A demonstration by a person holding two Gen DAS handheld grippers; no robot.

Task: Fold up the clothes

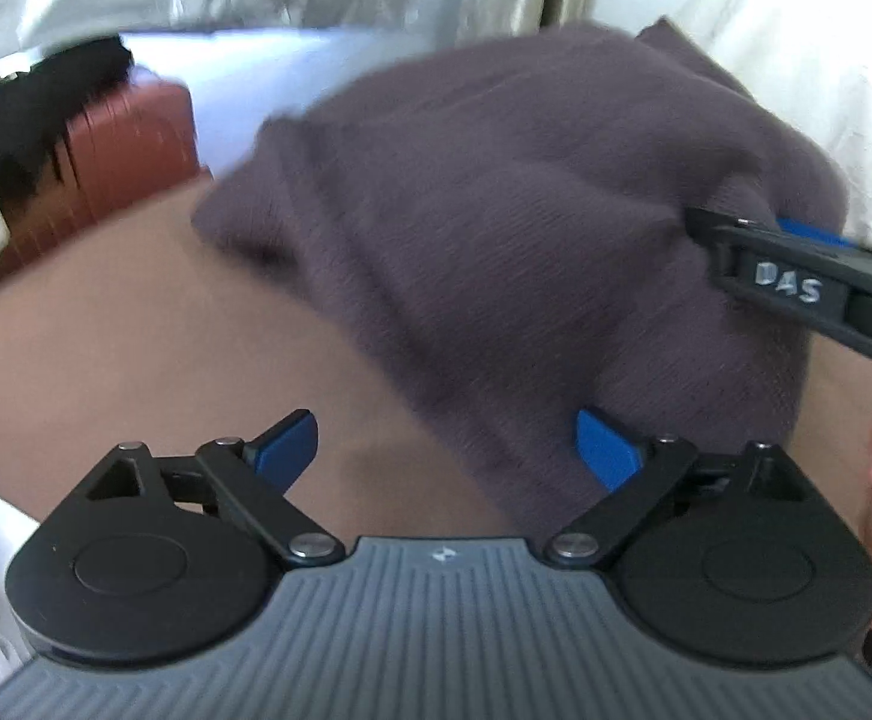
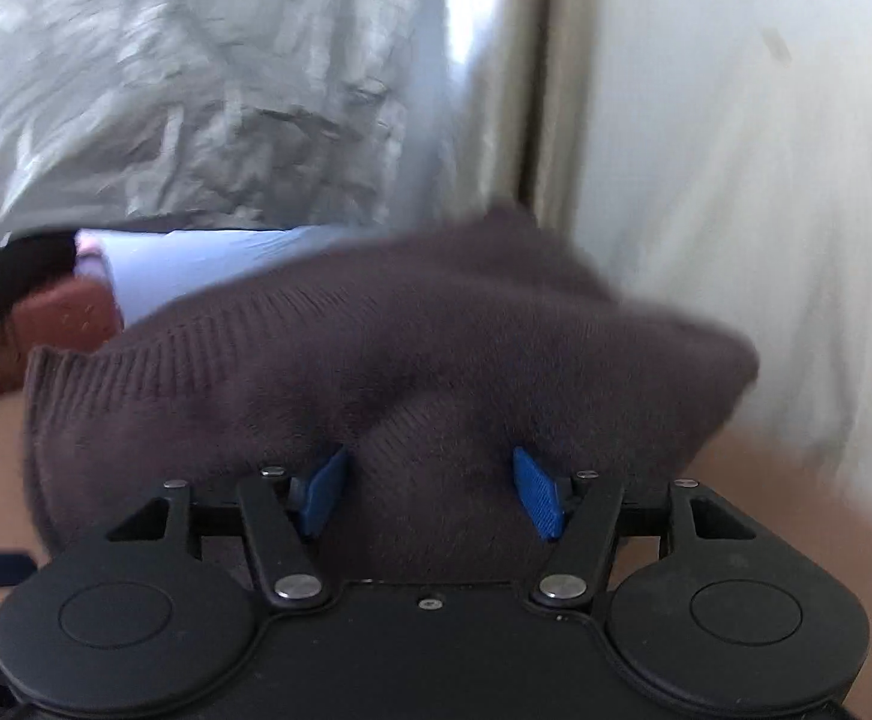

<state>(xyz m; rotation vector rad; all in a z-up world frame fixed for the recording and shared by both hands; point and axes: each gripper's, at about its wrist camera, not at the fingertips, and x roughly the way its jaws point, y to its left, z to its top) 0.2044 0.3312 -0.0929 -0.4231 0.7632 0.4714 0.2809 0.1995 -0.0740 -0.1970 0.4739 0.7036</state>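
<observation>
A dark purple-grey knitted sweater [image 1: 526, 210] lies bunched on a tan surface [image 1: 135, 348]. My left gripper [image 1: 448, 450] is open; its right blue pad touches the sweater's near edge and its left pad is over bare surface. My right gripper [image 1: 796, 252] comes in from the right edge of the left wrist view and presses into the sweater. In the right wrist view the sweater [image 2: 375, 360] fills the space between my right gripper's [image 2: 429, 492] blue pads, which stand wide apart with fabric between them. Both views are motion-blurred.
A reddish-brown suitcase [image 1: 123, 162] with a black item [image 1: 45, 102] on it stands at the far left. Crinkled white plastic sheeting [image 2: 195, 90] and white fabric [image 2: 736, 210] hang behind. A pale blue-white sheet [image 1: 243, 78] lies behind the sweater.
</observation>
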